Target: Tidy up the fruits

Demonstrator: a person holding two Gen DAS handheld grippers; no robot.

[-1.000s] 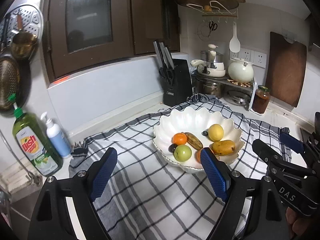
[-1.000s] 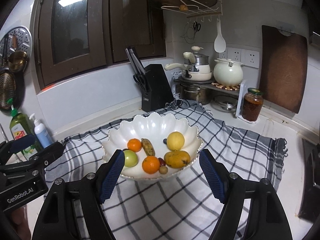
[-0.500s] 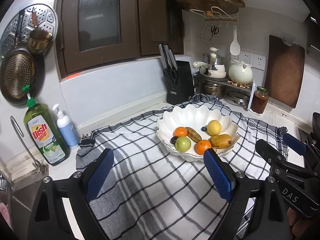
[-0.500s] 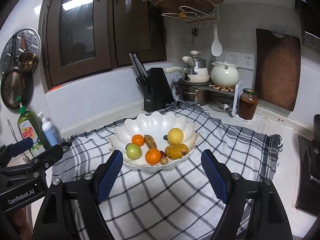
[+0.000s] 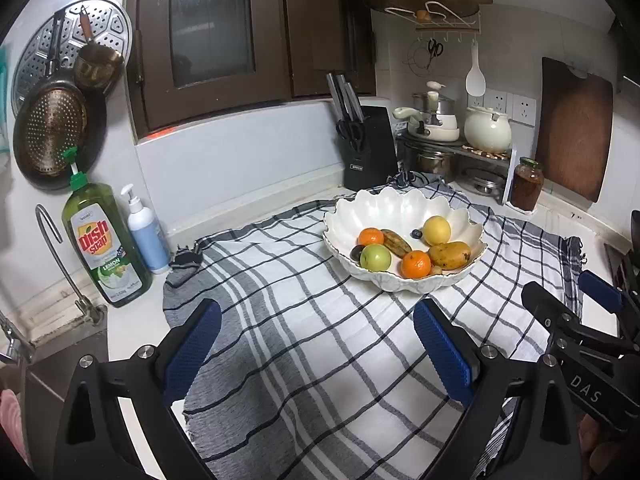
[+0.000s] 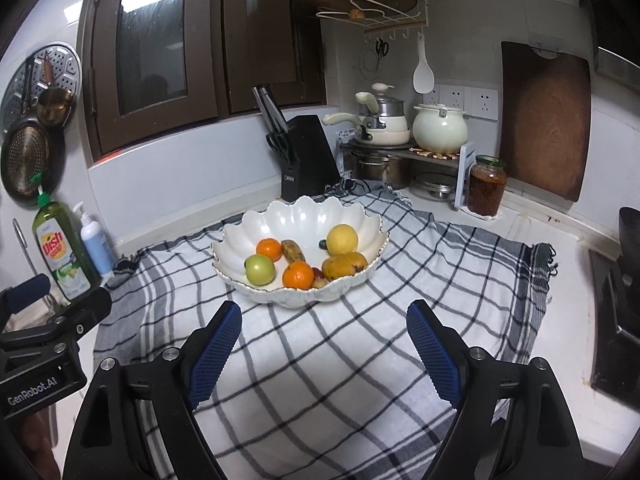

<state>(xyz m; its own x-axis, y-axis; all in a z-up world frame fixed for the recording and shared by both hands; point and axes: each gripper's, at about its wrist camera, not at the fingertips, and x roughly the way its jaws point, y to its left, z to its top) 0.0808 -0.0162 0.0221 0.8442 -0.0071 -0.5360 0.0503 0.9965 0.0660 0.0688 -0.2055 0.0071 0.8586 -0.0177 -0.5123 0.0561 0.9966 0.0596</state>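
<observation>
A white scalloped bowl (image 5: 400, 204) (image 6: 304, 212) stands on a checked cloth (image 5: 304, 320) (image 6: 344, 360). It holds two oranges (image 5: 416, 264) (image 6: 298, 275), a green apple (image 5: 375, 258) (image 6: 260, 269), a mango (image 5: 450, 255) (image 6: 345, 265), a yellow round fruit (image 5: 437, 230) (image 6: 342, 239), a brown spotted banana (image 5: 396, 242) (image 6: 293, 251) and small dark fruits. My left gripper (image 5: 318, 350) is open and empty, well short of the bowl. My right gripper (image 6: 323, 346) is open and empty, just short of the bowl.
A dish soap bottle (image 5: 105, 244) and pump bottle (image 5: 146, 230) stand at the left by a sink tap (image 5: 60, 264). A knife block (image 5: 368, 148), pots on a rack (image 5: 452, 136), a jar (image 5: 528, 182) and a cutting board (image 5: 574, 128) line the back. A stove (image 6: 616, 304) is at the right.
Both grippers have drawn back and up from the bowl, which now looks smaller and farther. Both stay open and empty.
</observation>
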